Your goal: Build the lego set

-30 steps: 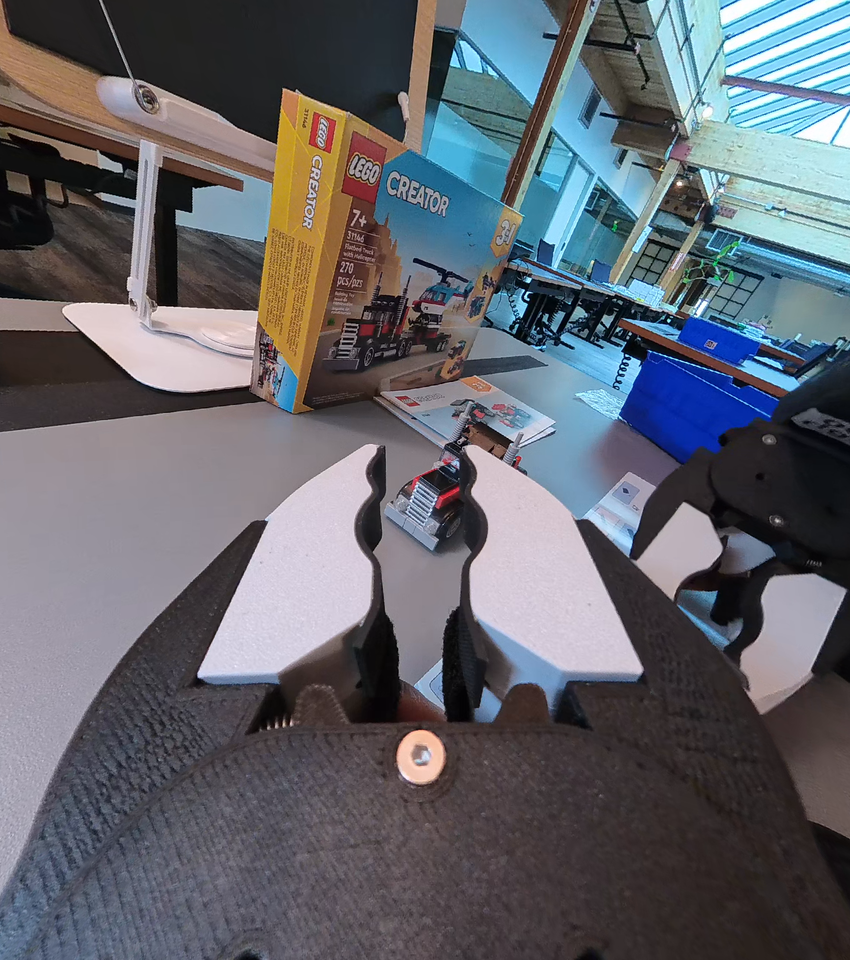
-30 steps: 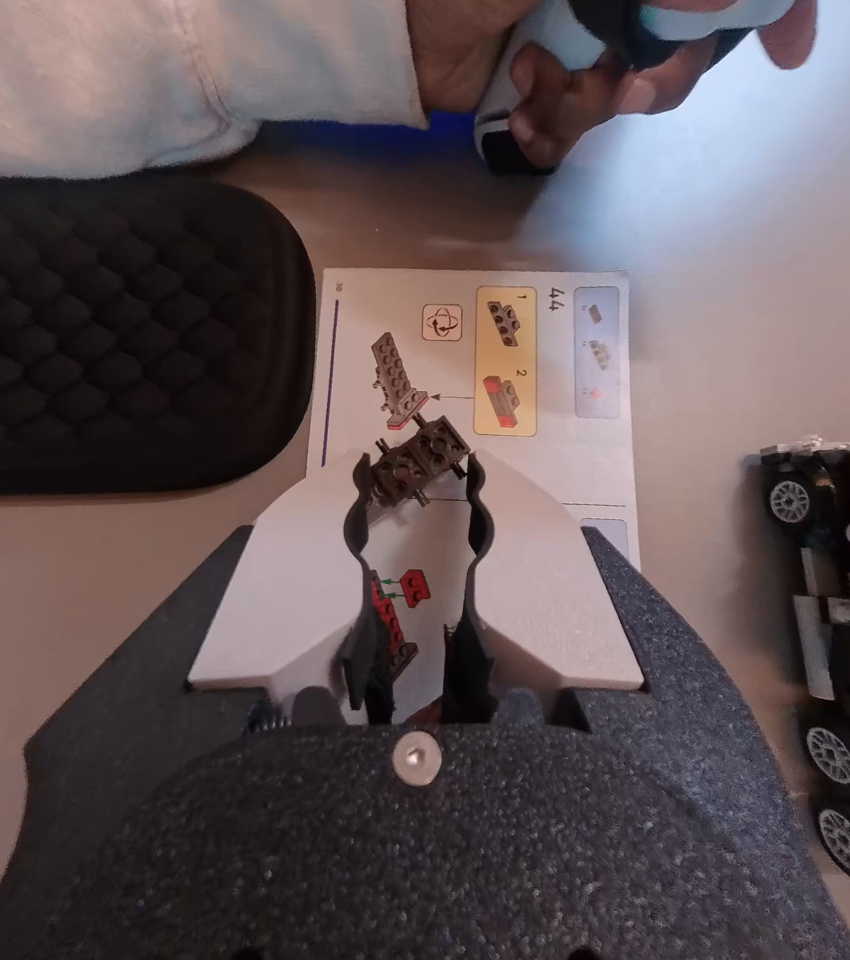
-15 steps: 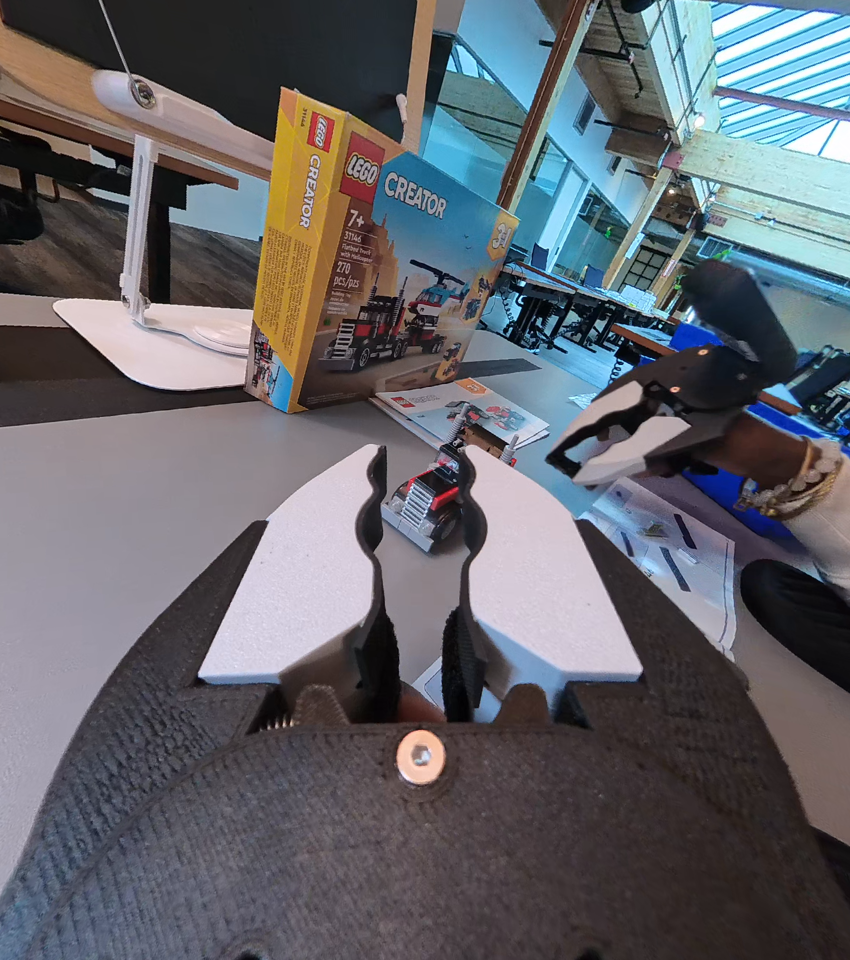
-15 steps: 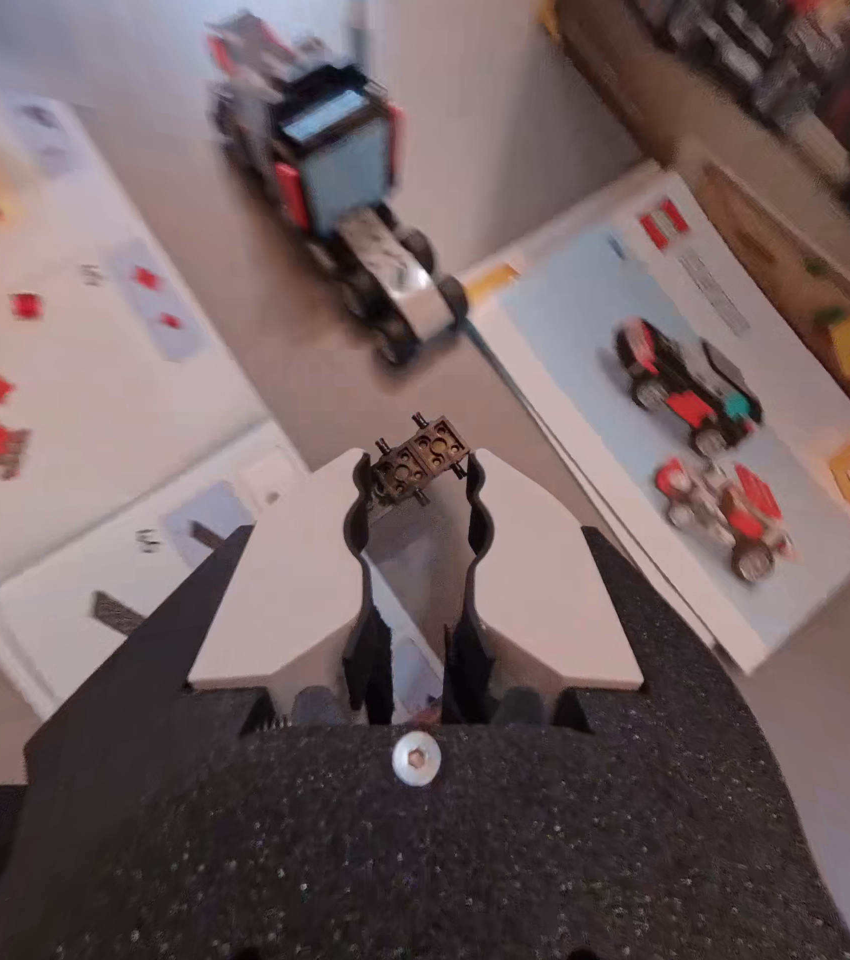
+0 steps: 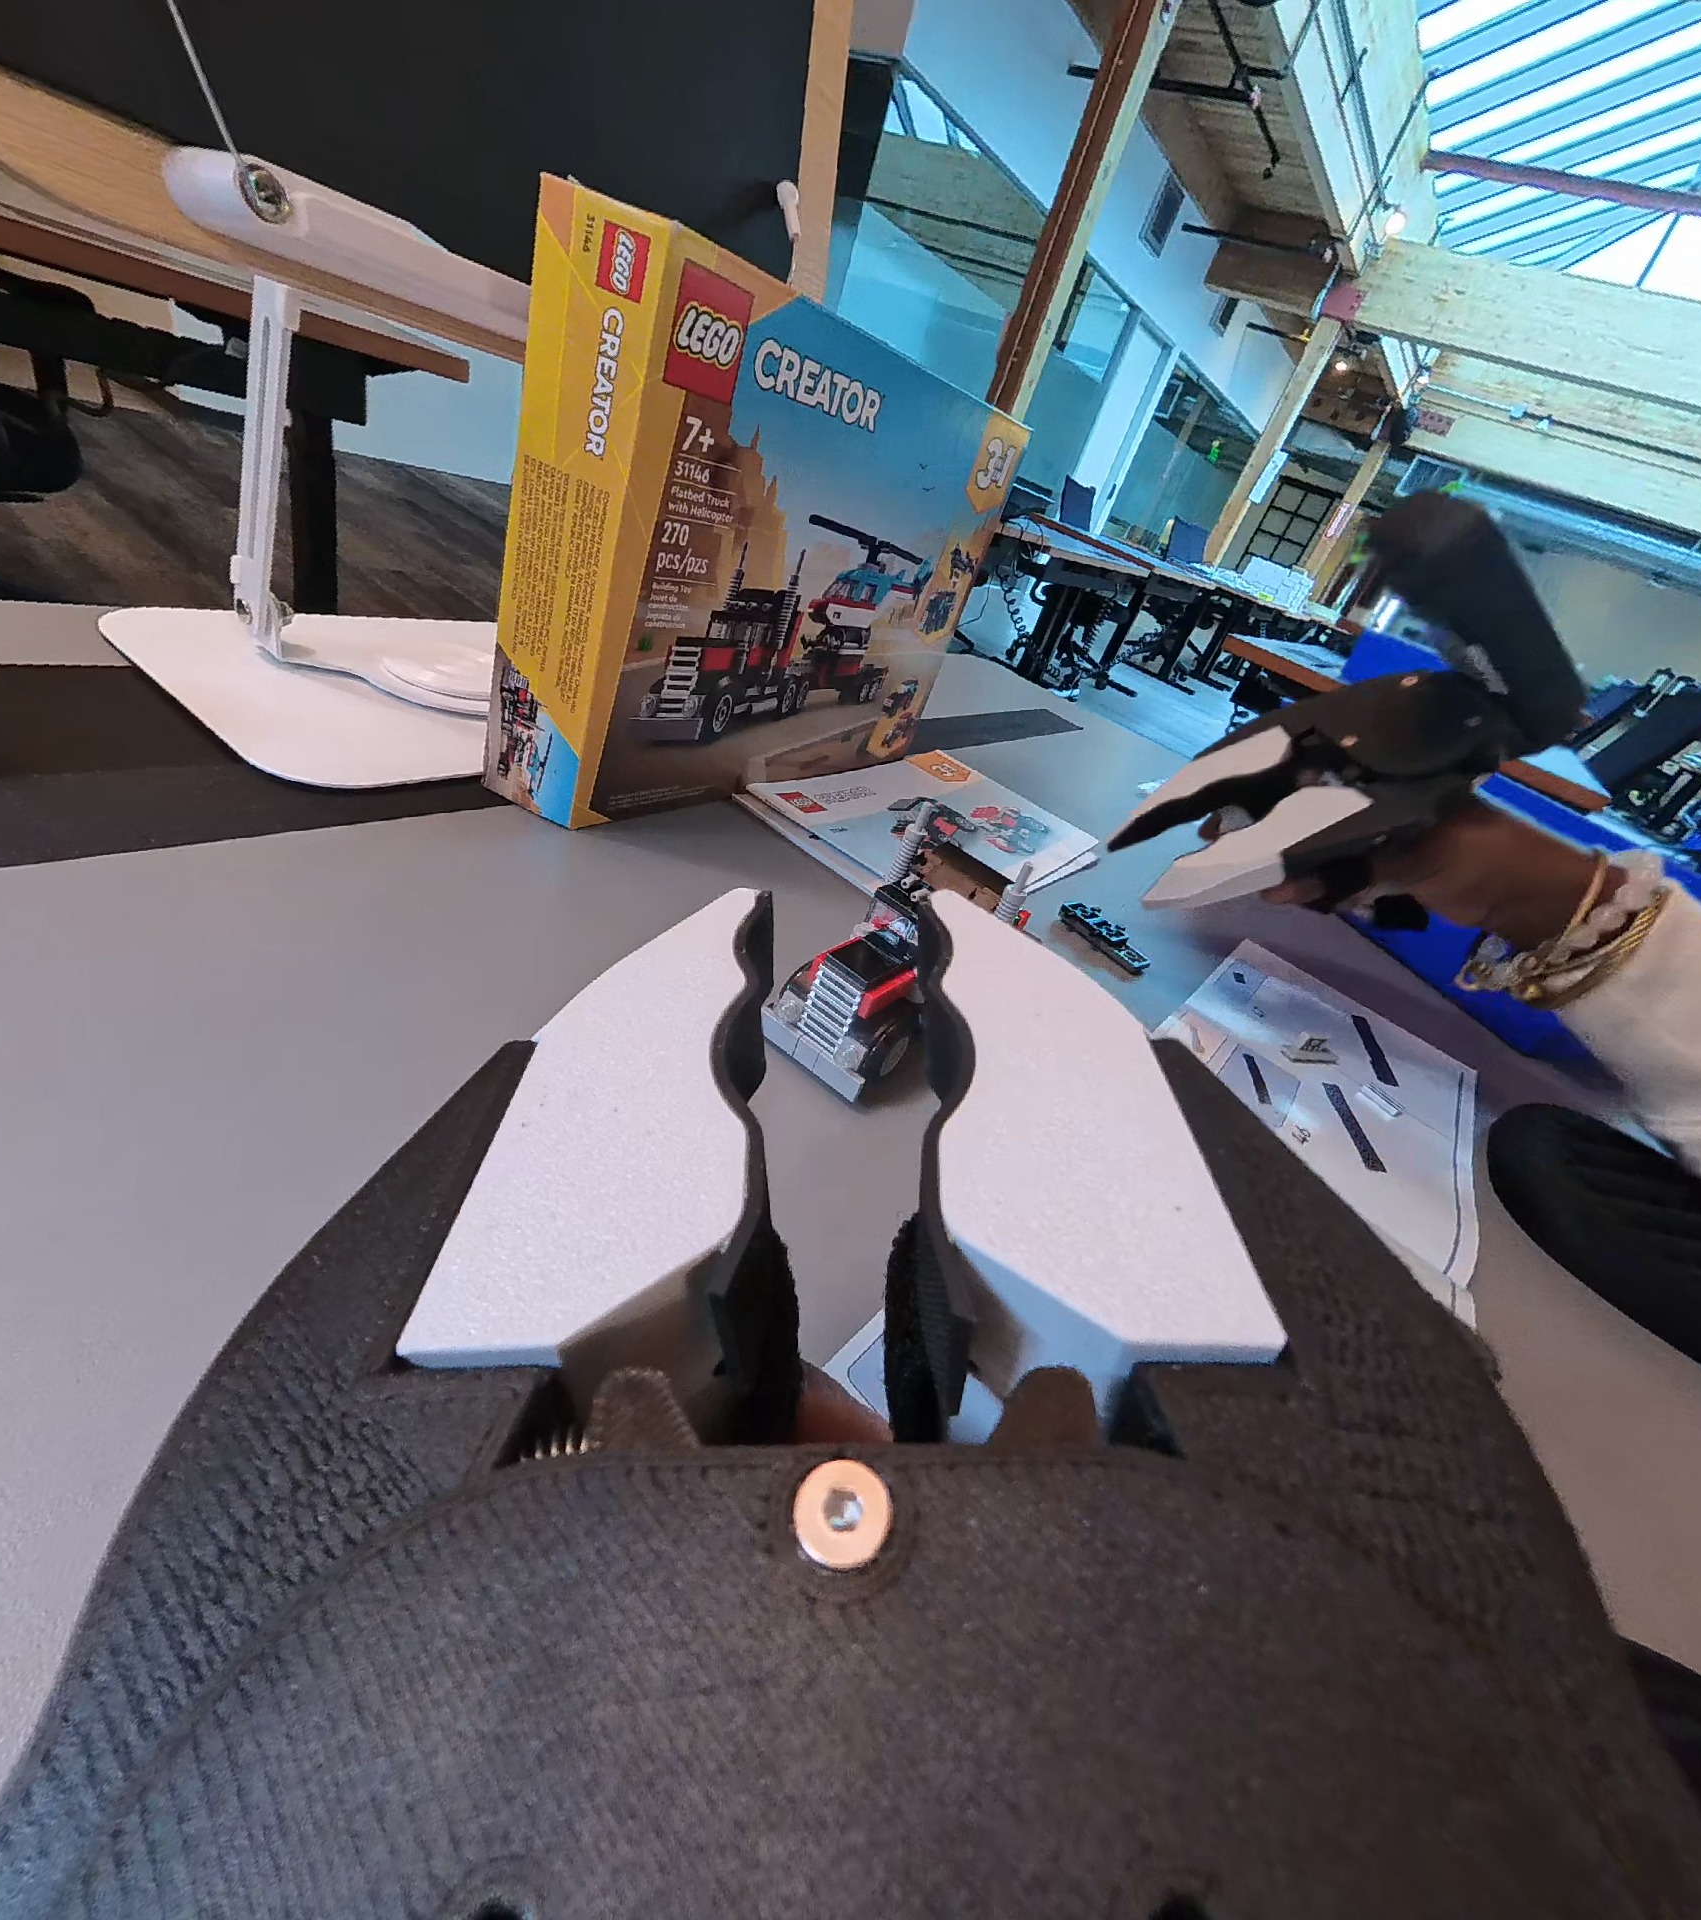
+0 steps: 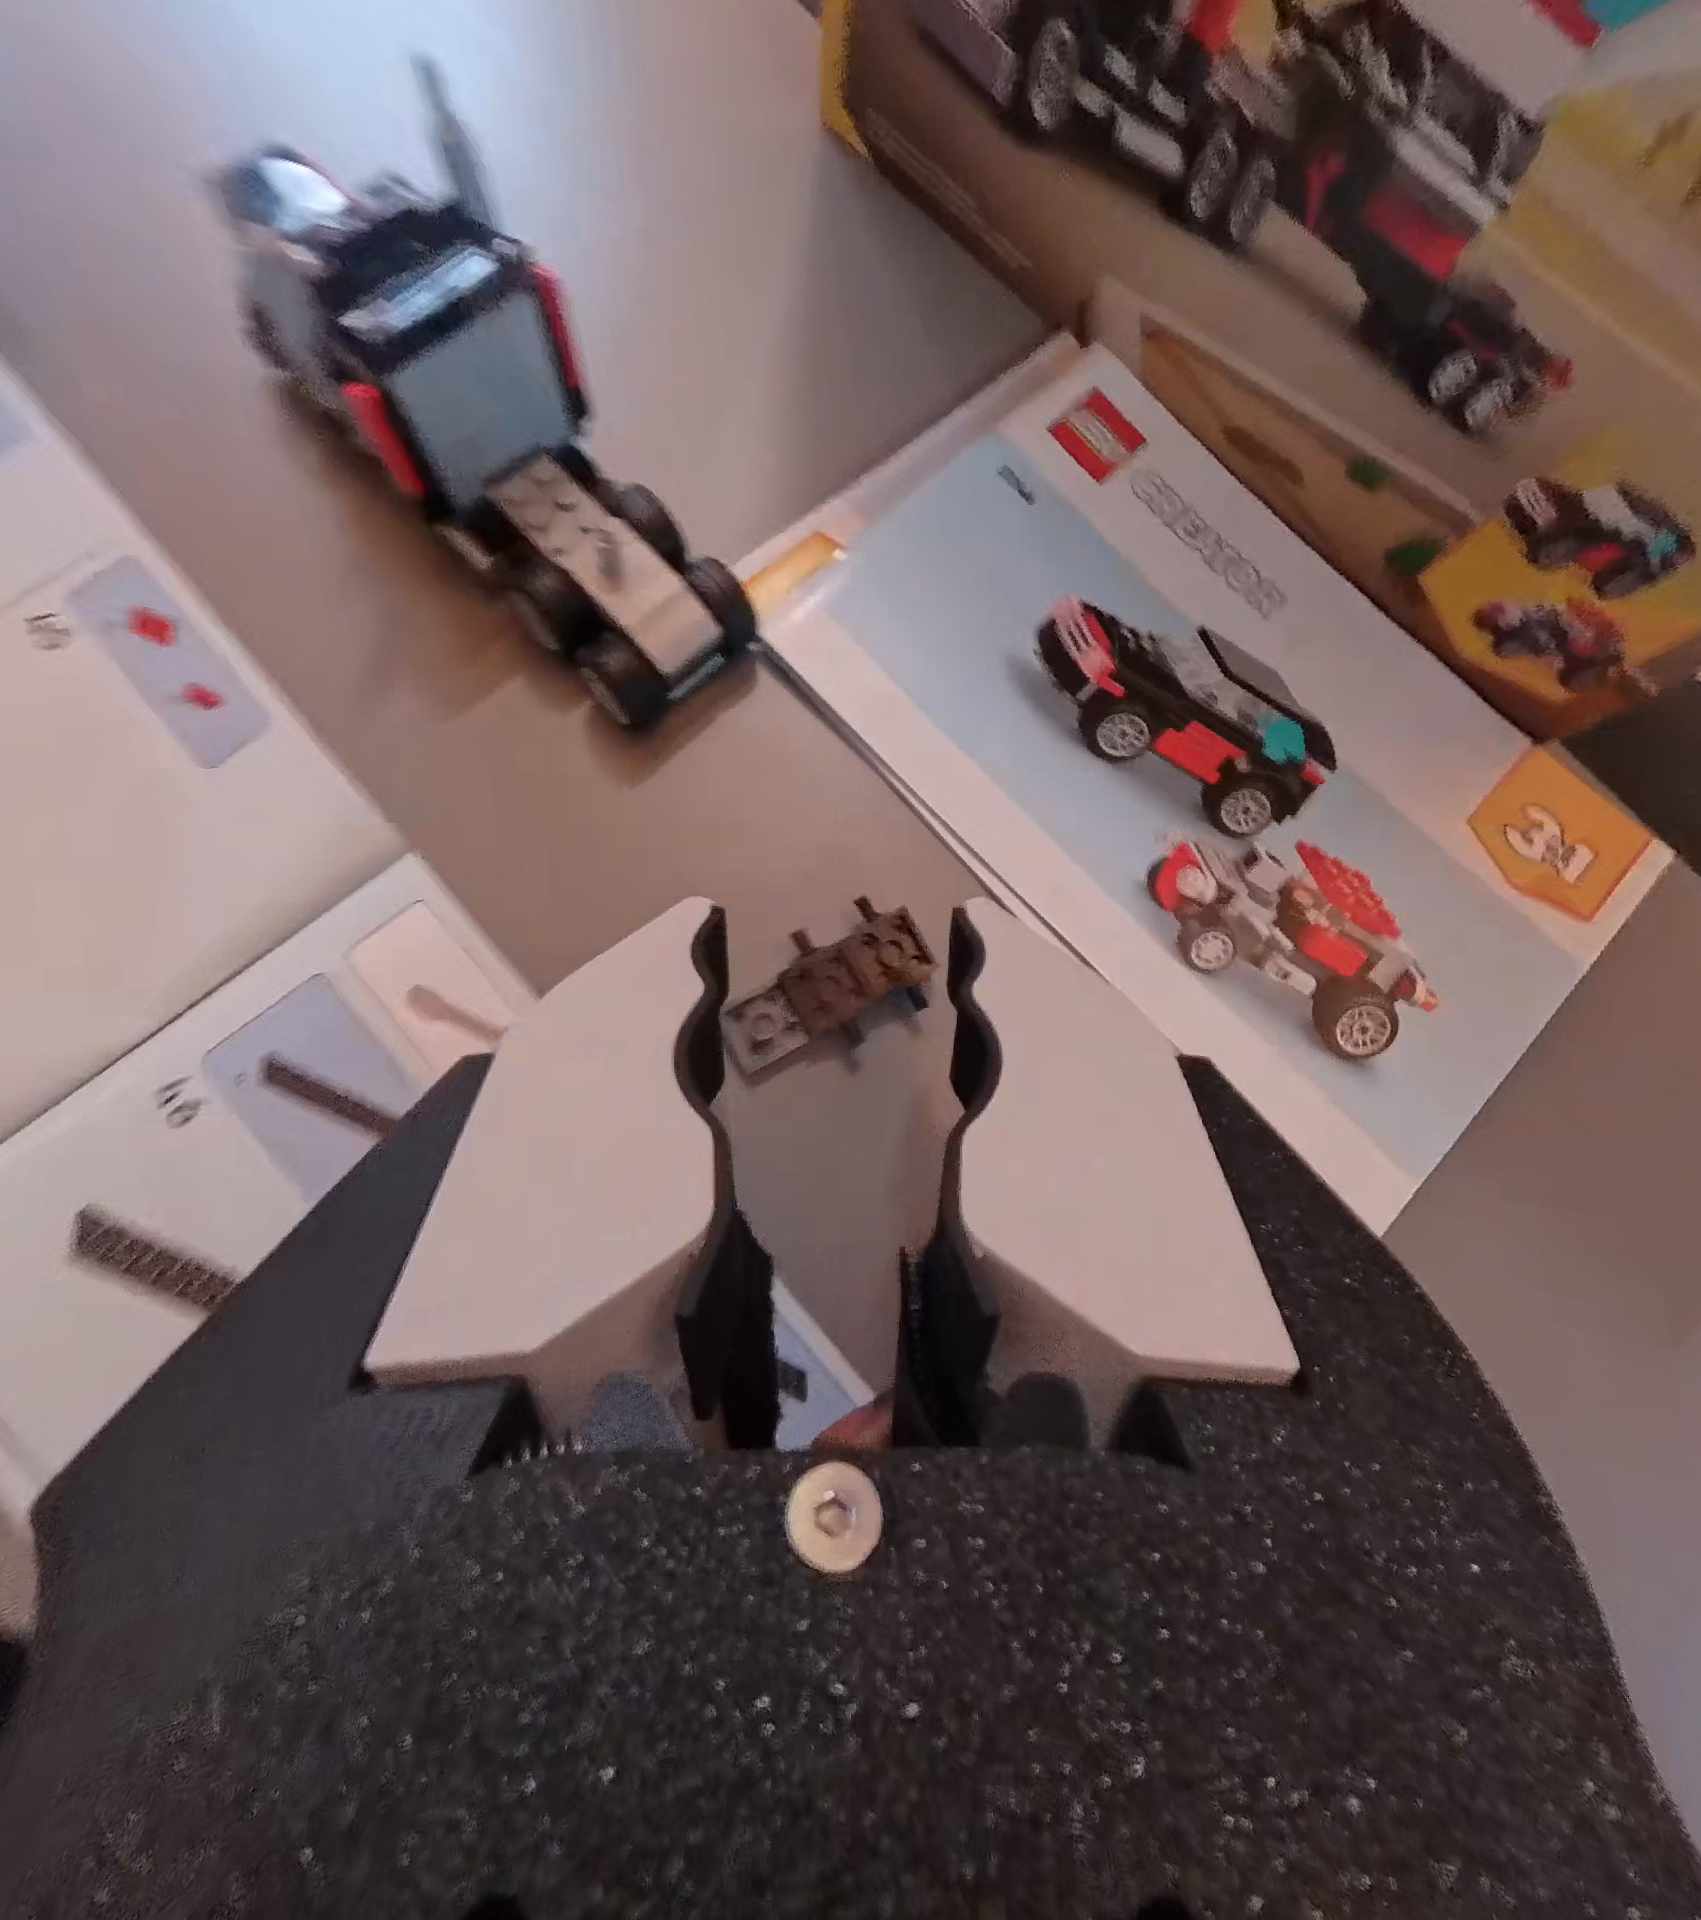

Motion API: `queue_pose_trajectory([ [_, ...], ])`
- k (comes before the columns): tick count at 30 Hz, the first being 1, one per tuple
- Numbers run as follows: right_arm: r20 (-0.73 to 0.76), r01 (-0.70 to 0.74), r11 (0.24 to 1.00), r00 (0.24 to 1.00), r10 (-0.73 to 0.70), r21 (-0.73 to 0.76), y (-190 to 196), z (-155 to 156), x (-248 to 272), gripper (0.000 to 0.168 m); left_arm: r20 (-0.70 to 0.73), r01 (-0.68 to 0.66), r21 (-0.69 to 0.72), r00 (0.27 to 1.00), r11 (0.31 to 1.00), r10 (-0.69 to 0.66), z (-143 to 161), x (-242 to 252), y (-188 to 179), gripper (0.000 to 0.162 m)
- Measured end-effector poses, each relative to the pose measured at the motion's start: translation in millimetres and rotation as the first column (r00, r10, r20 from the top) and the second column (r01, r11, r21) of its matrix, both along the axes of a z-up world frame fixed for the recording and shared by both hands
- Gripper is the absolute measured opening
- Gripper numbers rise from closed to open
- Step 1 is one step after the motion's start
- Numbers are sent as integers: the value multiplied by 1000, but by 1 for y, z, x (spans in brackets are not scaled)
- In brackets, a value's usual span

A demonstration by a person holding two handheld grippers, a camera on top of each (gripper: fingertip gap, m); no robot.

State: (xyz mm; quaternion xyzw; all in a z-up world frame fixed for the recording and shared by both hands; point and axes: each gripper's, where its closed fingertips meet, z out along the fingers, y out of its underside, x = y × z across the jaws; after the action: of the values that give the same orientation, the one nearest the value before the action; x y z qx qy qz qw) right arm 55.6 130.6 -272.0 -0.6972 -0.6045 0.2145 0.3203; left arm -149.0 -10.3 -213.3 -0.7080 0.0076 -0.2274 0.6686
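The built red-and-black lego truck stands on the grey table just beyond my left gripper, which is open and empty. It also shows in the right wrist view, rear end nearest. My right gripper is open, hovering above a small dark brown axle piece that lies on the table between its fingertips. From the left wrist view, the right gripper hangs in the air with the dark piece on the table under it.
The lego box stands behind the truck, with a closed booklet in front of it. Open instruction pages with small loose parts lie to the right, beside a black pad. A white lamp base sits back left. Spacing between my two grippers at the tips: around 25 centimeters.
My right gripper swung from the instruction page to near the truck and booklet, then opened; the dark piece left its fingertips and now lies on the table. The left gripper stayed still.
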Motion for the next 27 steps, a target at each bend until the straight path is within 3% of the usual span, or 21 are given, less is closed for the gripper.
queue_pose_trajectory([
  [3,-2,-279,958,960,280,-73,-47,17,12,39,-22,6,8,1000,1000,-5,1,2,0,26],
  [5,89,-386,914,913,398,-126,-72,10,37,35,-33,11,13,999,1000,-10,1,4,0,26],
  [9,233,-340,926,899,371,-164,-79,-18,72,29,-38,12,17,999,1000,-12,1,4,-1,26],
  [13,182,-329,926,914,361,-185,-80,-29,73,25,-40,16,27,999,1000,-15,3,5,-2,26],
  [19,172,-375,913,900,401,-162,-82,-32,65,5,-34,23,47,999,999,-22,5,5,-4,27],
  [21,88,-380,914,915,394,-142,-83,-19,51,5,-46,24,86,999,996,-20,9,5,-6,28],
  [23,-88,-386,913,922,377,-132,-89,8,24,5,-78,18,118,997,993,-9,13,5,-7,30],
  [27,-497,-451,866,814,300,-217,-117,73,-36,5,-193,57,179,981,982,-21,18,17,-11,38],
])
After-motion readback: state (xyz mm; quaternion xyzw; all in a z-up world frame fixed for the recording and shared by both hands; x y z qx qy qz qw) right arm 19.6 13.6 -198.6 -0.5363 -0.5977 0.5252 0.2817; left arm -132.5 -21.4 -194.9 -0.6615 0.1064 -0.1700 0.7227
